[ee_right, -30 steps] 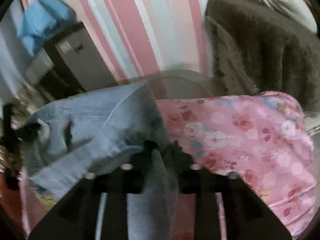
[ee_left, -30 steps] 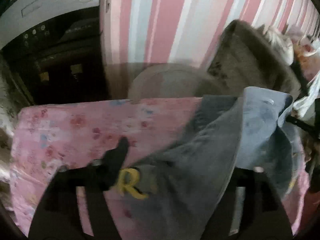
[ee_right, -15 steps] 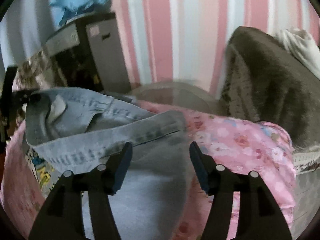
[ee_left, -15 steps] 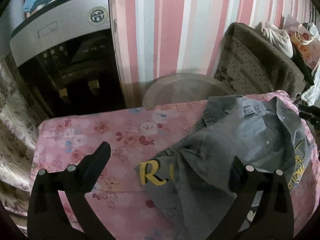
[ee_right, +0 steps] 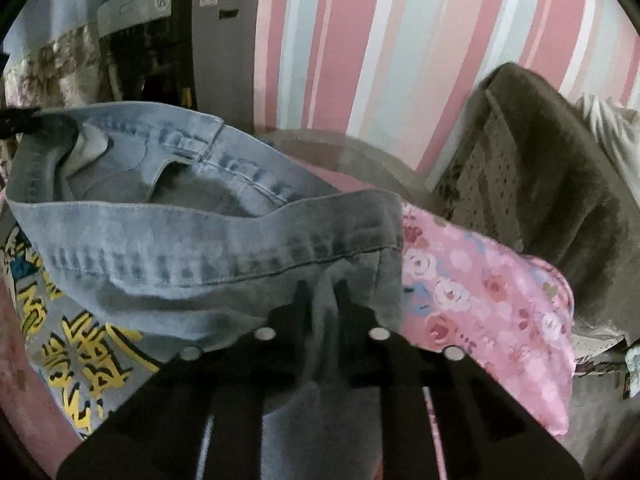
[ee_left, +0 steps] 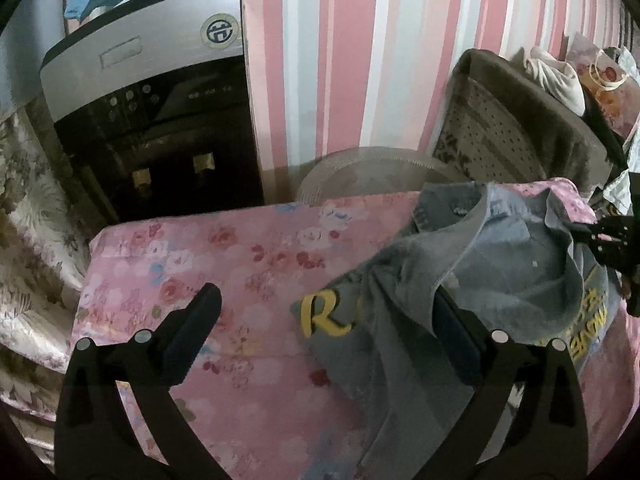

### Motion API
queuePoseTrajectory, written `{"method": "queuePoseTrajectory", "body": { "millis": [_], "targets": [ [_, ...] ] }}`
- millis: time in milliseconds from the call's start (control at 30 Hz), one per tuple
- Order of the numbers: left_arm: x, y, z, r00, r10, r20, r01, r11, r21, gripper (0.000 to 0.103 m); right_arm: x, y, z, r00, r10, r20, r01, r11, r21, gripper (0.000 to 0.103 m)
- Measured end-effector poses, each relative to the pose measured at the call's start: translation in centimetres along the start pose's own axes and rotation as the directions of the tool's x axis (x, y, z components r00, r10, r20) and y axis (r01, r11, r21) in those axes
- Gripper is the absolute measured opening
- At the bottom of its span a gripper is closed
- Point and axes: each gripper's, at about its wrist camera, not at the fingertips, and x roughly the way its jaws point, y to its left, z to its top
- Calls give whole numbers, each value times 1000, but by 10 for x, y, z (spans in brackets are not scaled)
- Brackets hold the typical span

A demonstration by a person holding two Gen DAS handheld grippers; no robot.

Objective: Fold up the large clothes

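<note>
A grey-blue denim jacket (ee_left: 500,248) with yellow lettering lies bunched on the right part of a pink floral cover (ee_left: 200,256). My left gripper (ee_left: 324,300) stands wide open above the cover. Its left finger is over bare cover, and its right finger touches the jacket's folded edge. In the right wrist view the jacket (ee_right: 180,240) fills the left and middle. My right gripper (ee_right: 324,296) is closing, and a fold of denim is pinched between its pads. That gripper shows as a dark shape (ee_left: 612,240) at the right edge of the left wrist view.
A black and silver water dispenser (ee_left: 152,120) stands behind the cover at the left, against a pink striped wall. A brown padded chair (ee_left: 520,120) with clothes on it stands at the back right. A round beige object (ee_left: 360,172) sits behind the cover's far edge.
My left gripper let go of the denim, opened wide and drew back. My right gripper opened over the jacket's edge, then closed on a fold of it.
</note>
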Motion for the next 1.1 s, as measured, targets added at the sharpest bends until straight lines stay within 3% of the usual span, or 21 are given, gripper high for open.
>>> {"method": "queuePoseTrajectory", "body": {
  "millis": [133, 200, 233, 333, 400, 433, 467, 500, 567, 633, 767, 867, 900, 933, 967, 1000, 1067, 1100],
  "targets": [
    [-3, 10, -3, 1000, -9, -10, 9, 1000, -12, 100, -12, -20, 2, 997, 42, 68, -51, 988, 142, 8],
    [-1, 20, 0, 998, -57, -21, 56, 997, -56, 100, -13, -27, 3, 995, 64, 78, -78, 979, 187, 8],
    [1, 27, 2, 993, -118, -27, 115, 989, -96, 100, -13, -28, 1, 995, 68, 71, -81, 978, 192, 8],
    [3, 34, 3, 975, -223, 4, 220, 961, -165, 100, -11, -24, -1, 997, 47, 62, -58, 983, 175, 8],
    [-6, 33, 4, 953, -295, 70, 303, 936, -180, 100, -9, -27, -4, 997, 48, 68, -61, 979, 194, 8],
    [-11, 33, 4, 930, -352, 106, 366, 913, -178, 100, -8, -28, -3, 996, 50, 71, -64, 977, 205, 8],
    [-15, 31, 4, 922, -368, 120, 385, 906, -174, 100, -8, -28, -4, 996, 51, 76, -66, 974, 215, 8],
    [-18, 29, 4, 927, -354, 125, 372, 914, -165, 100, -8, -29, -4, 996, 52, 78, -68, 974, 218, 9],
    [-17, 18, 3, 971, -222, 91, 231, 967, -105, 100, -7, -30, -3, 995, 49, 83, -66, 973, 222, 8],
    [-11, 3, -3, 994, -94, 50, 95, 995, -11, 100, -9, -30, -3, 995, 44, 91, -64, 971, 229, 8],
    [13, -34, -14, 998, 68, -8, -65, 982, 177, 100, -9, -30, -3, 995, 40, 91, -59, 972, 227, 8],
    [35, -51, -9, 995, 88, -43, -75, 967, 244, 97, -8, -28, -2, 996, 35, 85, -53, 975, 217, 8],
    [45, -58, -6, 994, 88, -65, -68, 964, 258, 90, -9, -28, -3, 995, 37, 88, -56, 974, 217, 8],
    [56, -64, -3, 992, 92, -88, -65, 962, 265, 64, -11, -29, -3, 995, 43, 92, -62, 973, 220, 8],
    [68, -69, 1, 989, 58, -136, -22, 966, 257, 27, -12, -29, -3, 994, 47, 97, -68, 972, 224, 7],
    [71, -71, 3, 988, 42, -147, -5, 970, 243, 15, -14, -31, -4, 993, 57, 106, -80, 969, 232, 7],
    [63, -70, 12, 996, 24, -84, -7, 979, 205, 9, -25, -37, -6, 986, 82, 148, -119, 959, 258, 6],
    [51, -66, 15, 999, -19, -39, 25, 986, 167, 8, -33, -39, -7, 980, 92, 178, -138, 953, 269, 6]
  ]
}}
